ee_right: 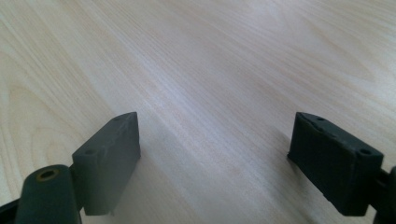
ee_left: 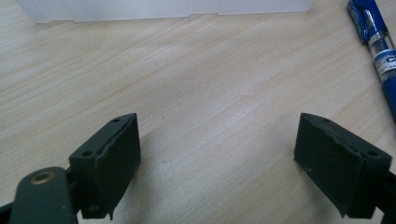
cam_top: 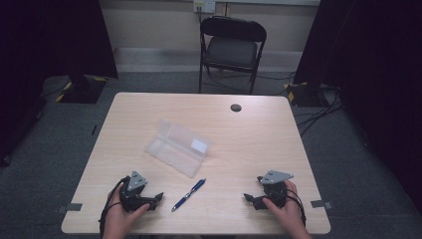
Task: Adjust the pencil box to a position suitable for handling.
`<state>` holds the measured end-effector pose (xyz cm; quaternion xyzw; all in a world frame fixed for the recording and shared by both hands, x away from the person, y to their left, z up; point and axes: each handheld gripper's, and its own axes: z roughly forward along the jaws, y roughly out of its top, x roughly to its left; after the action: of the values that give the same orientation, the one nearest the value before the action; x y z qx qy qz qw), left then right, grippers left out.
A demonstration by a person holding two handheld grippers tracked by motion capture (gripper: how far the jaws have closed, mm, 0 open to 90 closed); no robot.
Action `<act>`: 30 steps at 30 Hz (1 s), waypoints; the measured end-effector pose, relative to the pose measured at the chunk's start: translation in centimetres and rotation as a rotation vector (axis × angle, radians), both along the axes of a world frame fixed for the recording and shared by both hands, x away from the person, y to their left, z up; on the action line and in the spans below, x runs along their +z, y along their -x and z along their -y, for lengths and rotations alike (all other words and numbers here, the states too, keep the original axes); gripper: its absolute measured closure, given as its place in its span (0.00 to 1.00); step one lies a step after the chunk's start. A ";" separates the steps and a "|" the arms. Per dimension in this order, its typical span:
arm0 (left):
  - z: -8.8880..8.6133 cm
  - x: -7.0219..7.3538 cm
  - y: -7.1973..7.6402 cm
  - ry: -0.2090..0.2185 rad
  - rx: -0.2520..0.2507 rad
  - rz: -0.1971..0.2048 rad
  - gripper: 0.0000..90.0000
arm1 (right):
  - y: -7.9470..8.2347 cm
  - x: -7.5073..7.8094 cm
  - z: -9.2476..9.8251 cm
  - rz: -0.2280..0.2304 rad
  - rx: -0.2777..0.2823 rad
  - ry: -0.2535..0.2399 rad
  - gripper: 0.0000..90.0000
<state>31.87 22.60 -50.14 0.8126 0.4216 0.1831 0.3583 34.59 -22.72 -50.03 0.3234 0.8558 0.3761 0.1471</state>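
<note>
A blue pen (cam_top: pixel 188 194) lies near the table's front edge, slanted, between the two grippers. Behind it a clear plastic case (cam_top: pixel 177 146) lies open at mid-table. My left gripper (cam_top: pixel 158 197) rests low at the front left, held by a hand, open with nothing between its jaws; in its own view the pen (ee_left: pixel 379 51) runs along the right edge and the case (ee_left: pixel 163 9) lines the top. My right gripper (cam_top: pixel 247 198) rests at the front right, held by the other hand, open over bare wood (ee_right: pixel 210 70).
The light wooden table (cam_top: pixel 259 139) has a round cable hole (cam_top: pixel 236 107) near its far edge. A black folding chair (cam_top: pixel 231 47) stands beyond the table. Cables (cam_top: pixel 318 107) lie on the grey carpet at the right.
</note>
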 end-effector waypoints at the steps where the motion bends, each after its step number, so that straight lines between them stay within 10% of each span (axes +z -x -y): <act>1: 0.0 0.0 0.0 0.000 0.000 0.000 0.16 | 0.0 0.0 0.0 -0.001 0.001 -0.001 0.17; 15: 0.1 0.2 -0.5 -0.011 -0.049 0.014 0.22 | 0.0 0.0 0.0 -0.001 0.001 -0.001 0.17; 30: 3.7 1.1 -3.6 0.081 -0.110 0.014 0.26 | 0.0 0.0 0.0 0.000 0.000 0.000 0.17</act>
<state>35.46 18.85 -49.01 0.8182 0.3808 0.1513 0.4034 34.59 -22.73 -50.03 0.3233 0.8558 0.3761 0.1471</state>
